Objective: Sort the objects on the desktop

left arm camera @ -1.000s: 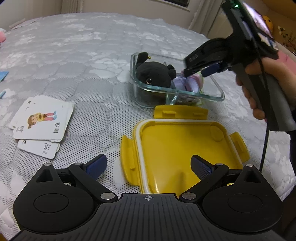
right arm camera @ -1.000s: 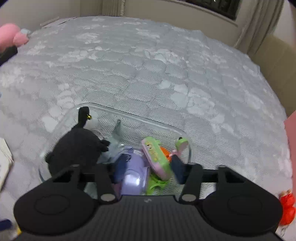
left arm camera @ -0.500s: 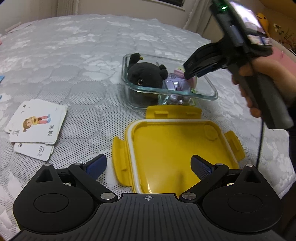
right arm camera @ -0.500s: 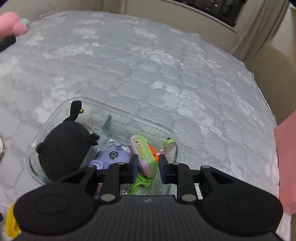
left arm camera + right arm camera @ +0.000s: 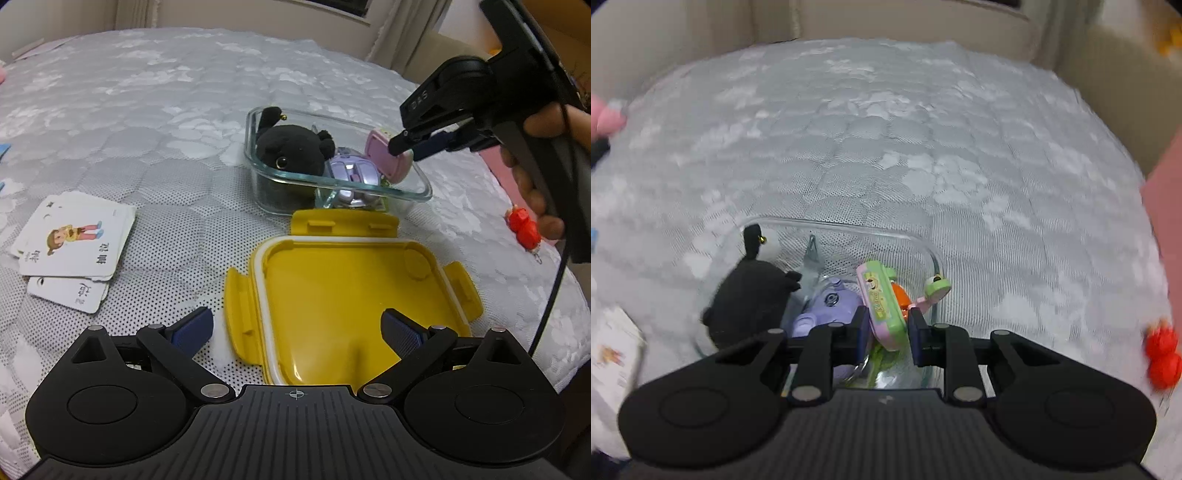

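Glass box [image 5: 421, 192], one lid [image 5: 351, 295], two tools [image 5: 295, 332]

the plush toy [image 5: 290, 149] lies in the glass container [image 5: 421, 184], the lid [image 5: 343, 295] just near of it, cards [image 5: 74, 236] left.

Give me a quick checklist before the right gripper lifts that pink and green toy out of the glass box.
1. Right gripper shut on the toy: ok.
2. Toy free of the purple toy beside it: cannot tell.
3. Black plush away from the toy: ok.
4. Glass box uncovered, yellow lid lying beside it: ok.
5. Left gripper open, away from the box: ok.
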